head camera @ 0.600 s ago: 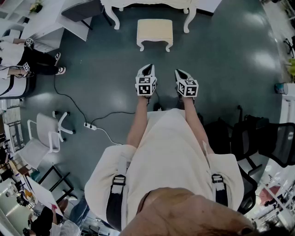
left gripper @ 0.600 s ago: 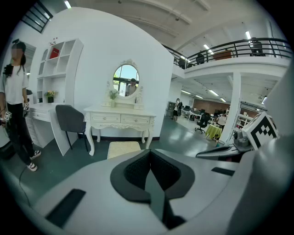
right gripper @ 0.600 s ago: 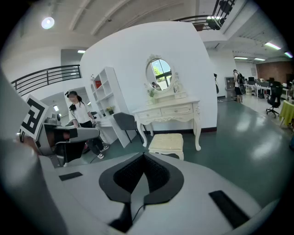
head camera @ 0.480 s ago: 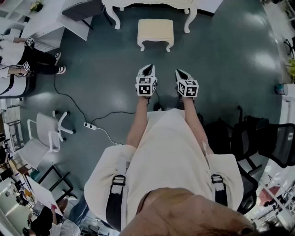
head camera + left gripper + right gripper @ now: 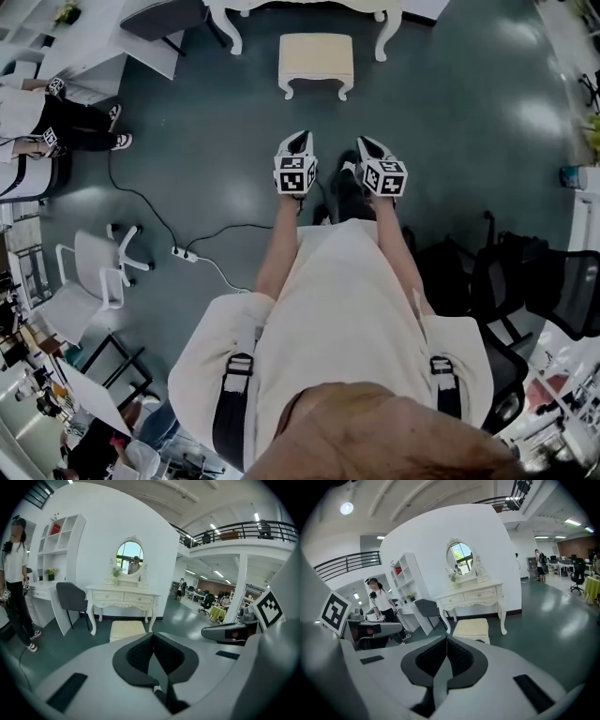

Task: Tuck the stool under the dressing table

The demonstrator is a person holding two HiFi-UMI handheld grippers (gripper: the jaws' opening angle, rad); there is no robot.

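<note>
A cream cushioned stool with white curved legs stands on the dark green floor, just in front of the white dressing table. The stool shows ahead in the left gripper view, the table with its oval mirror behind it. The right gripper view shows the same stool and table. My left gripper and right gripper are held side by side, well short of the stool, both shut with nothing between the jaws.
A grey chair stands left of the dressing table at a white desk. A person stands at far left. A cable and power strip lie on the floor. Black office chairs sit at right, a white chair at left.
The stool and table have shifted slightly in the head view as the person steps forward; a dark shoe now shows between the grippers. Both grippers stay shut.
</note>
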